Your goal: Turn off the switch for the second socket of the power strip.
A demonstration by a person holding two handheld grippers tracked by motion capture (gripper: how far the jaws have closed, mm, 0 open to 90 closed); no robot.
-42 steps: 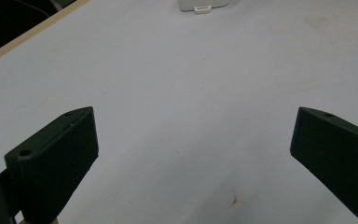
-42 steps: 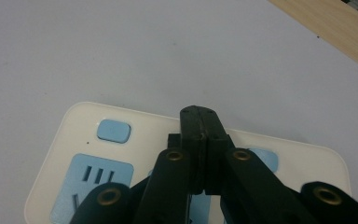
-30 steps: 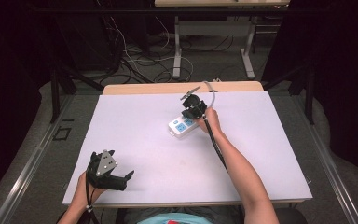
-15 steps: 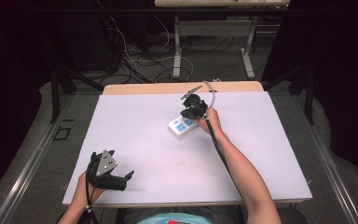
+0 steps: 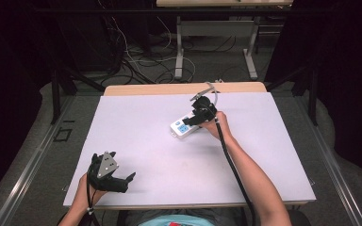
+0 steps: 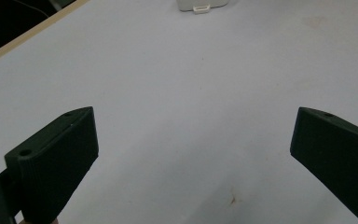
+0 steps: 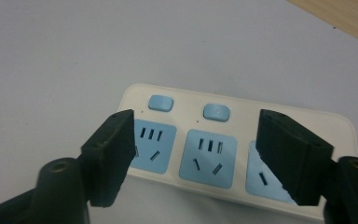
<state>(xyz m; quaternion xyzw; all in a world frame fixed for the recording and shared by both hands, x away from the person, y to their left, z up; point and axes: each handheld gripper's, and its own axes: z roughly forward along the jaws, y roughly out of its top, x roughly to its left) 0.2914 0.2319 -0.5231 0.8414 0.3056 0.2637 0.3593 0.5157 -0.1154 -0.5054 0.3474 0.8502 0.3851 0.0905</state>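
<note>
From the high view, your power strip (image 5: 185,126) lies on the white desk (image 5: 136,132) a little right of centre, nearer the far edge than the near one, set at a slant. Your right tool (image 5: 201,112) sits at its far-right end, right over it; whether it touches the casing I cannot tell from here. Your left tool (image 5: 109,173) rests well apart, close to the near-left corner of the desk. In the left gripper view, the left tool (image 6: 193,154) has its jaws spread wide with nothing between them, only bare desk, and the white end of the power strip (image 6: 200,4) shows far ahead at the top edge. In the right gripper view, the right tool (image 7: 200,158) also stands apart, its jaws either side of the middle blue socket, with the strip's face just beyond and below the tips and two blue switch buttons (image 7: 161,103) past them. Expect a rigid plastic block, light to moderate in weight, with a smooth shell that may slip under hard pads. I judge your best hold is across the narrow width, pads on the two long side walls, not on the socket face or the buttons.
</note>
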